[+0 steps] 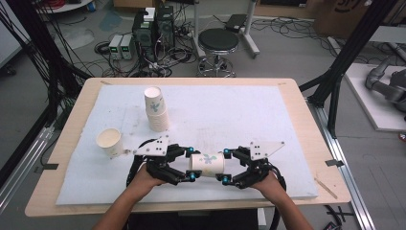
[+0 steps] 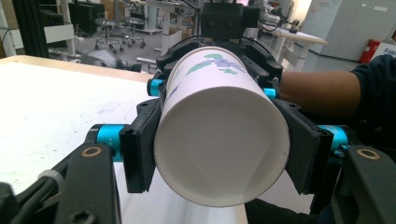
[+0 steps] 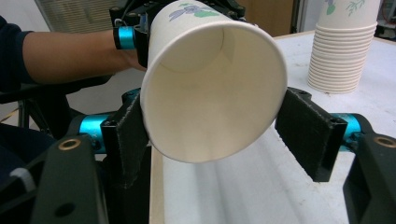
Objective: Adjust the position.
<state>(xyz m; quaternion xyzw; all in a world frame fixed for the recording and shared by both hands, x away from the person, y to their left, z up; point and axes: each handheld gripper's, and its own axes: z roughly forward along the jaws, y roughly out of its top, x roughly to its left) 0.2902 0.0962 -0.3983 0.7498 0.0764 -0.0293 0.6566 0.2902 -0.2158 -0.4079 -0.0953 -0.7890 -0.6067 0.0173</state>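
We are holding 1 white paper cup with a blue-green flower print [image 1: 207,163] on its side between our 2 tools, low over the white foam sheet [image 1: 230,115] that is covering the pale wooden worktop [image 1: 311,139], near its front edge. The left tool [image 1: 191,163] is gripping the cup's narrow bottom end; in the left gripper view its 2 black pads [image 2: 140,154] are pressing on the cup [image 2: 219,140] from both sides, so this tool is clamped on it. The right tool [image 1: 224,165] is sitting around the cup's open mouth. In the right gripper view the left pad [image 3: 128,140] is touching the cup's [image 3: 210,93] wall while the other pad is standing clear of the rim with a gap showing, so this tool's jaws are standing apart and not clamping.

Farther back on the sheet, a tall stack of the same printed paper cups [image 1: 156,109] is standing upright, and the right gripper view is showing it too [image 3: 343,46]. To the left of our left hand [image 1: 143,179], 1 single paper cup [image 1: 110,142] is standing upright, well apart from the stack.
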